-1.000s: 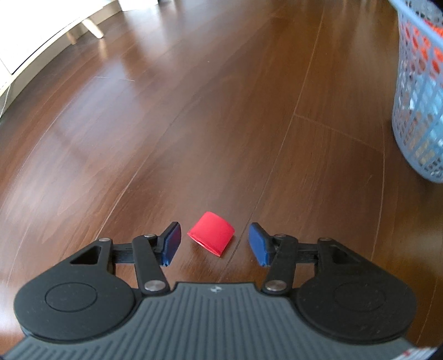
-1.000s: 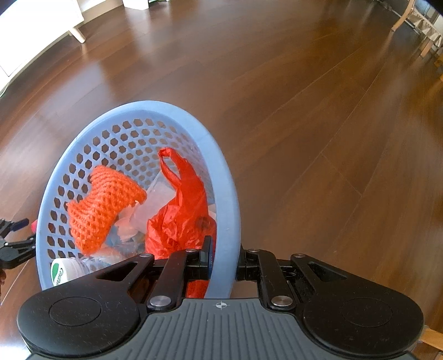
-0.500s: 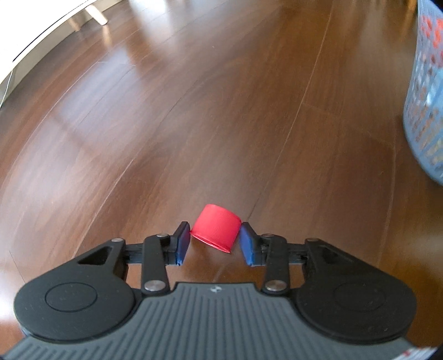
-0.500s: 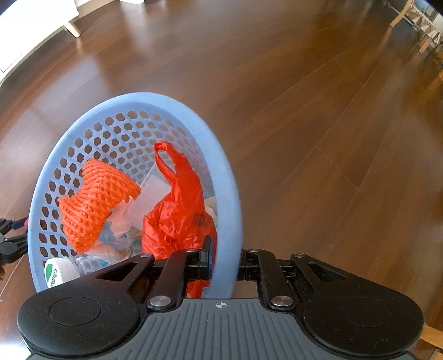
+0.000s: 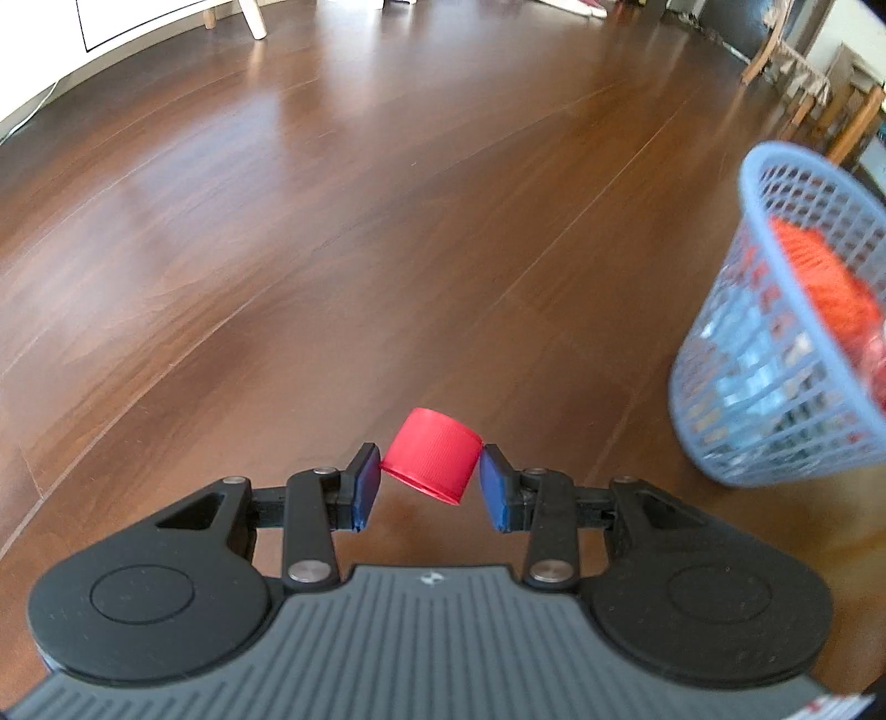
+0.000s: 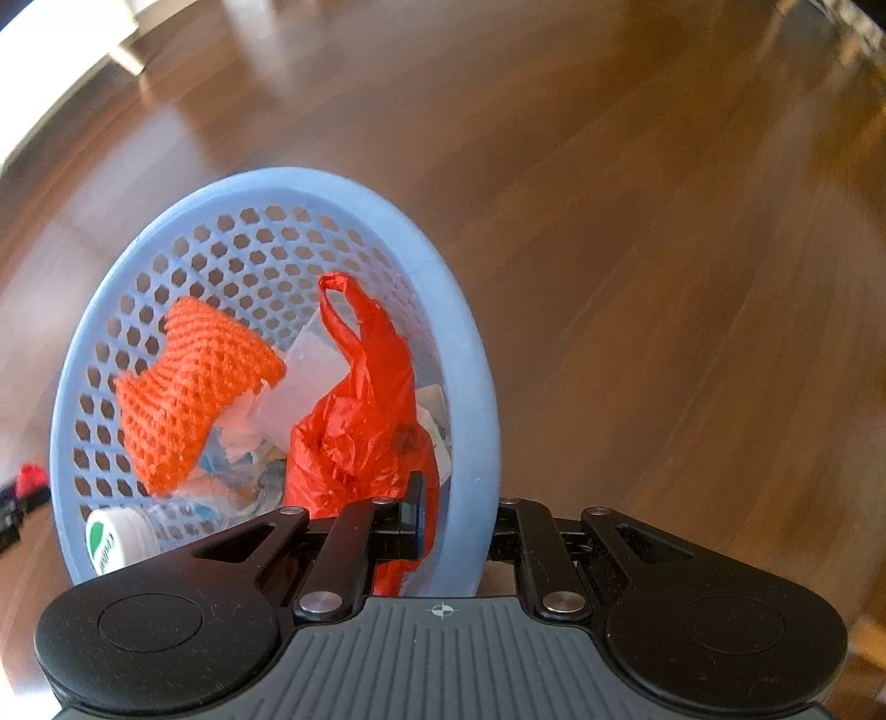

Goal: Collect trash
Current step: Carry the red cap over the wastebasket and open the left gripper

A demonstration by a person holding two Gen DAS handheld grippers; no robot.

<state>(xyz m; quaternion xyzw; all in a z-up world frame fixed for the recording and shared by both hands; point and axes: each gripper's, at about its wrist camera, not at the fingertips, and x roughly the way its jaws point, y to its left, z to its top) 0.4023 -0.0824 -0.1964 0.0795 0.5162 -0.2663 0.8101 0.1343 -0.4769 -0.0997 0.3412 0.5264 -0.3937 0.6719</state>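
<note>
My left gripper [image 5: 429, 479] is shut on a red bottle cap [image 5: 433, 454], pinched between its blue pads and lifted above the wooden floor. The blue perforated basket [image 5: 775, 354] hangs tilted at the right of the left wrist view, apart from the cap. My right gripper [image 6: 457, 526] is shut on the near rim of that basket [image 6: 470, 354], one finger inside and one outside. Inside lie an orange mesh net [image 6: 194, 387], a red plastic bag [image 6: 360, 426], crumpled paper and a bottle with a white and green cap [image 6: 113, 537]. The red cap [image 6: 30, 477] shows at the far left edge.
Brown wooden floor [image 5: 387, 221] stretches ahead in both views. White furniture with wooden legs [image 5: 232, 16] stands at the far left. Wooden chairs [image 5: 814, 94] stand at the far right.
My left gripper closed on the red cap and lifted it off the floor, turning toward the basket. The right gripper kept its hold on the basket rim and shifted it slightly.
</note>
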